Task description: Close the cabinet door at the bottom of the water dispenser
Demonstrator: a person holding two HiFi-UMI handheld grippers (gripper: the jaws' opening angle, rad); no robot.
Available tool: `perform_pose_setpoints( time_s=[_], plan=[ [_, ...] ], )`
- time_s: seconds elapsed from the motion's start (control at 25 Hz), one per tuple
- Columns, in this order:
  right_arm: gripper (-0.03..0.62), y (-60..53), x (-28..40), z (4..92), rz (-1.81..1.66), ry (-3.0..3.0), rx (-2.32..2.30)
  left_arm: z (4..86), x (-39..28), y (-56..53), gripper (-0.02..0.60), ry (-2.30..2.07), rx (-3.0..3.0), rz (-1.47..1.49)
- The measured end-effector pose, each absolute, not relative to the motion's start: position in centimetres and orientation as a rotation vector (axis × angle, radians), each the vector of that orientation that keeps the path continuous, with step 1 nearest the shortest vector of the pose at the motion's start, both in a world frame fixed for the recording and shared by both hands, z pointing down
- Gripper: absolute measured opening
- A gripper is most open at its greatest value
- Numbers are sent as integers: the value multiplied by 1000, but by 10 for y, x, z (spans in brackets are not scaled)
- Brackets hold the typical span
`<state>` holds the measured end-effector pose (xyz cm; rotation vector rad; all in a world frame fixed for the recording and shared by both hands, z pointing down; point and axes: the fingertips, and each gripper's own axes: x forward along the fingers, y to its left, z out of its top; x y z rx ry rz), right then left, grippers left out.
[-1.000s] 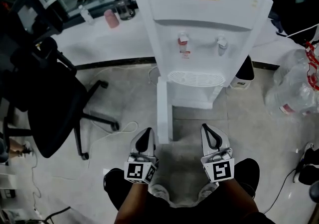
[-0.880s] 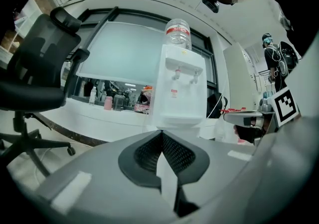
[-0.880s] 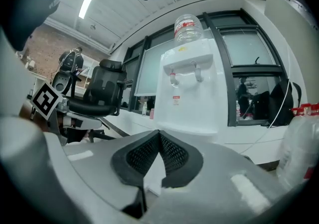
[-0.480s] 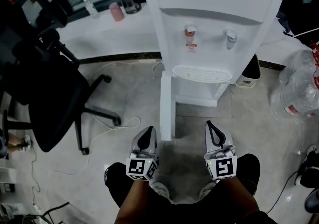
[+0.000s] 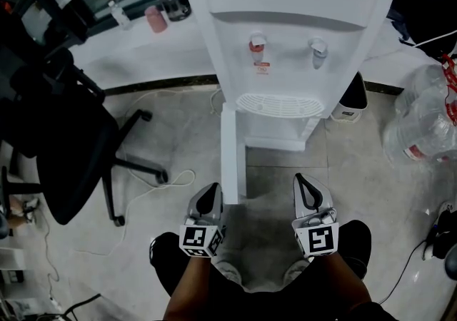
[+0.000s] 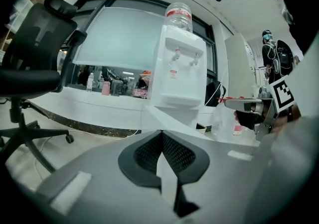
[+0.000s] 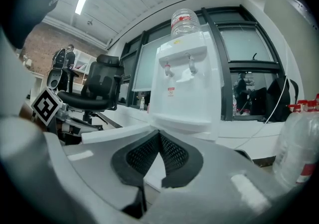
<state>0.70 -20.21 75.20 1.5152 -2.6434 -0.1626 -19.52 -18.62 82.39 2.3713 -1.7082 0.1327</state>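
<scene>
We look steeply down at a tall white water dispenser (image 5: 285, 27) standing at the far centre of a pale tiled floor, with a black office chair (image 5: 57, 148) off to its left. The cabinet door (image 5: 233, 155) at the dispenser's base stands open. It appears edge-on as a narrow white panel running from its hinge at the cabinet's left side straight toward us, its free edge nearest. The left gripper (image 5: 208, 197) hovers just beside that free edge, on the door's left face. The right gripper (image 5: 307, 195) sits well apart on the other side, facing the open cabinet. Both grippers have their jaws pressed together with nothing between them. We judge the left gripper the nearer one, placed to push the panel rightward and away.
</scene>
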Motion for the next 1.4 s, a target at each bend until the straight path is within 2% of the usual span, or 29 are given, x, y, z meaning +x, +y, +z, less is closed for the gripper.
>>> perform_pose_setpoints(
  time_s=[0.72, 1.4],
  plan=[
    [3, -199, 27, 765, -120, -2621, 1551, 830, -139, -192, 18, -1519, 2472, 197],
    [3, -217, 50, 759, -115, -2569, 1588, 816, -88, -235, 18, -1511, 2560, 87]
  ],
)
